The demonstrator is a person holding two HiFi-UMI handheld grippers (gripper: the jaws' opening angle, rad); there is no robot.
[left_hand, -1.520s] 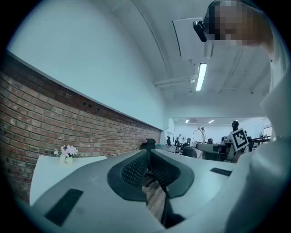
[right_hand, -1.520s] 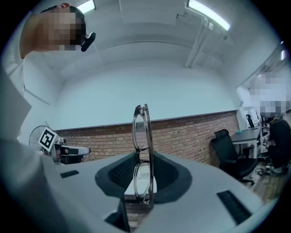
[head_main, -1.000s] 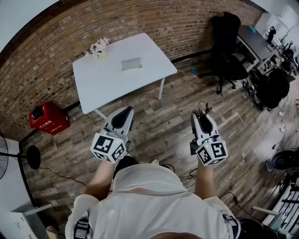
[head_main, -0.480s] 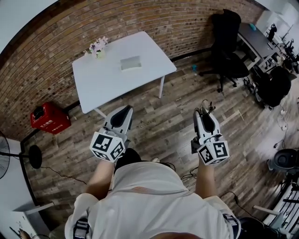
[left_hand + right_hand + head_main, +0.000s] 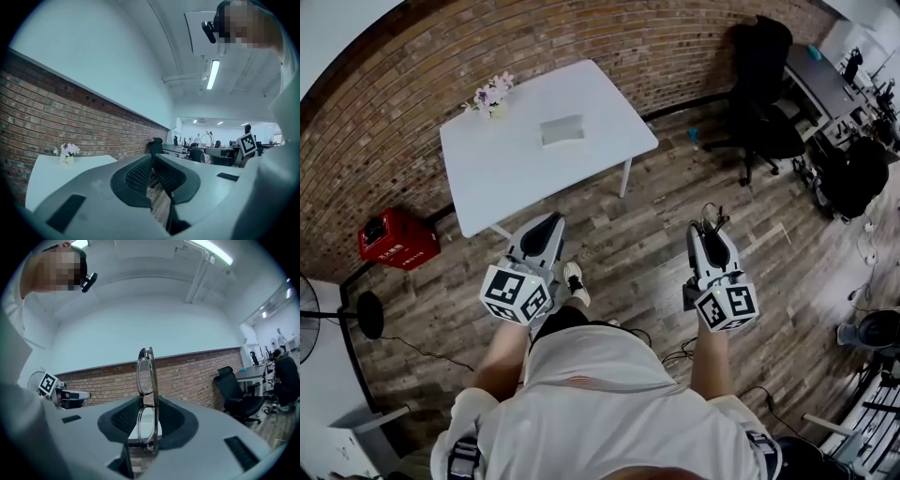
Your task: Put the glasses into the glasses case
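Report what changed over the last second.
The person's white shoe has stepped into view beside the left gripper, toward the table. Unchanged: right gripper clamped on the glasses, left gripper shut and empty, glasses case on the table.

tongs 2: left tongs, right tongs | glasses 1 | glasses case 1 | table 1 | red box 1

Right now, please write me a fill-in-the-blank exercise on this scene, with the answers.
1. The right gripper is shut on the ___.
2. The glasses case lies on the white ___.
3. The flowers stand near the ___ wall.
Answers: glasses; table; brick.
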